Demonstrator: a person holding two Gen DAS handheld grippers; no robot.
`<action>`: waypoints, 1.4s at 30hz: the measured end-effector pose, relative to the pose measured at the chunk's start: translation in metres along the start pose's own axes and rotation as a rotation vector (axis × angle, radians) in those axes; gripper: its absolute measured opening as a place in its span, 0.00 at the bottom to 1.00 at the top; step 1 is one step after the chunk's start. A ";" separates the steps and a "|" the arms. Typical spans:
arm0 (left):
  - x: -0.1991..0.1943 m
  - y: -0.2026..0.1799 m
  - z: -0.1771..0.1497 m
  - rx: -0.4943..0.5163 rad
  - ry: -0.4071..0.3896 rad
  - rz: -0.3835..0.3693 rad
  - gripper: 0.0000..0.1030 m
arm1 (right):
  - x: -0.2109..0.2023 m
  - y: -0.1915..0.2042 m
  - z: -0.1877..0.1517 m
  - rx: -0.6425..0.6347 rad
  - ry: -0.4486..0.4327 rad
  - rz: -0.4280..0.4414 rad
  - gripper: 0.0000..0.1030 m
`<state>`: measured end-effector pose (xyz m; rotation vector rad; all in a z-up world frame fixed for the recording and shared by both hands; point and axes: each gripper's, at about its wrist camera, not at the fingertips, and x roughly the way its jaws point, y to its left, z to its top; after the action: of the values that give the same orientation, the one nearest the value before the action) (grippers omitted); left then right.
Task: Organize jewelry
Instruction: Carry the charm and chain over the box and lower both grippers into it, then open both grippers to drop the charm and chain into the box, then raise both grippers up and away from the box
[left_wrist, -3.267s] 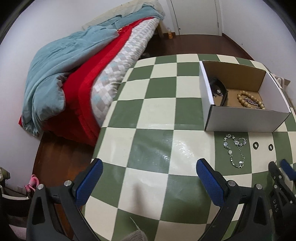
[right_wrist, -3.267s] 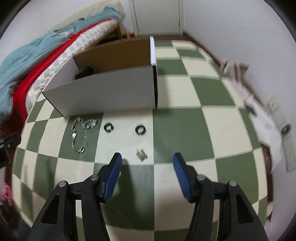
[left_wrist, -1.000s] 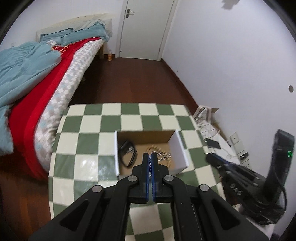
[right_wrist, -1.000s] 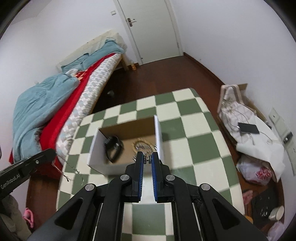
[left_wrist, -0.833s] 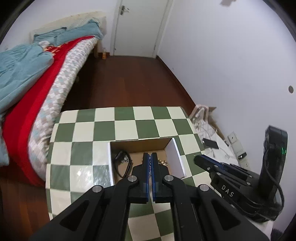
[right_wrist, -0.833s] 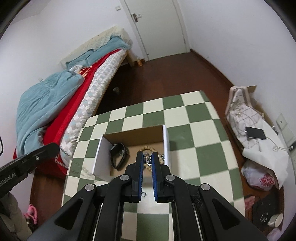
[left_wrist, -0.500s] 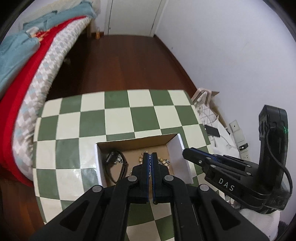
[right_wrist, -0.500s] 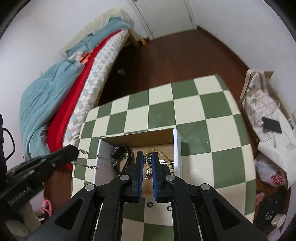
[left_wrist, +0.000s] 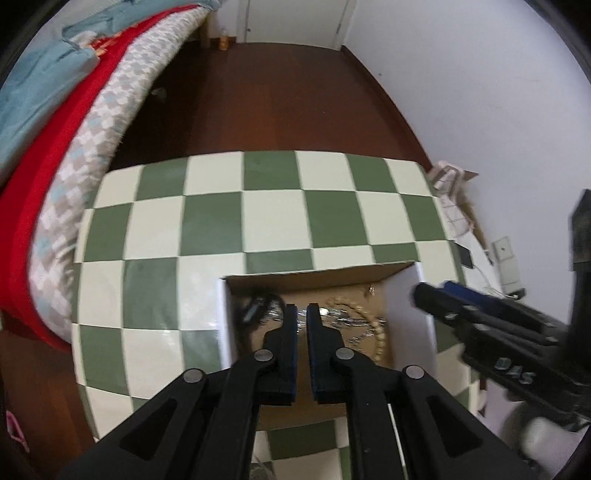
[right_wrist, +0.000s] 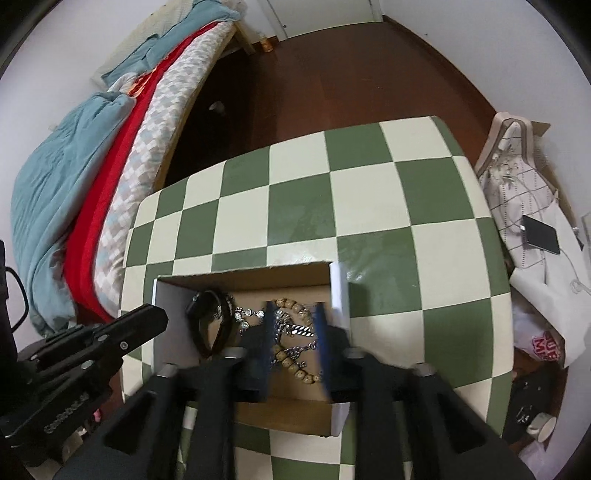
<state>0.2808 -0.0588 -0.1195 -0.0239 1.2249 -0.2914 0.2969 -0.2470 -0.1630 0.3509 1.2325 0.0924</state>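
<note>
An open cardboard box (left_wrist: 423, 317) (right_wrist: 338, 291) sits on the green-and-cream checkered table (left_wrist: 273, 206) (right_wrist: 303, 192). Inside lie a black watch (right_wrist: 208, 317), a wooden bead bracelet (right_wrist: 295, 363), a silver chain (right_wrist: 295, 330) and small silver earrings (right_wrist: 249, 314). My left gripper (left_wrist: 302, 314) hovers over the box with its jaws slightly parted and the silver chain (left_wrist: 347, 319) lying below them. My right gripper (right_wrist: 293, 325) is over the box with its jaws open and motion-blurred; silver pieces lie between them in the box. Each gripper shows at the edge of the other's view.
A bed (right_wrist: 122, 122) with red and blue bedding stands left of the table. Dark wooden floor (left_wrist: 258, 103) lies beyond. Bags, papers and a phone (right_wrist: 539, 236) lie on the floor to the right, by the white wall.
Both grippers have come down over the box. The left jaws have parted a little and the chain now lies in the box. The right jaws have opened and let go of the silver piece.
</note>
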 end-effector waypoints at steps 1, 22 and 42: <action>-0.002 0.002 -0.002 -0.001 -0.014 0.018 0.20 | -0.003 0.001 0.000 -0.006 -0.010 -0.002 0.44; -0.040 0.022 -0.061 0.002 -0.177 0.235 1.00 | -0.028 0.019 -0.065 -0.145 -0.097 -0.323 1.00; -0.115 0.010 -0.113 -0.024 -0.320 0.229 1.00 | -0.115 0.044 -0.123 -0.161 -0.299 -0.354 1.00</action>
<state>0.1423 -0.0063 -0.0539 0.0478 0.9029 -0.0687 0.1491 -0.2091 -0.0803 0.0014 0.9667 -0.1599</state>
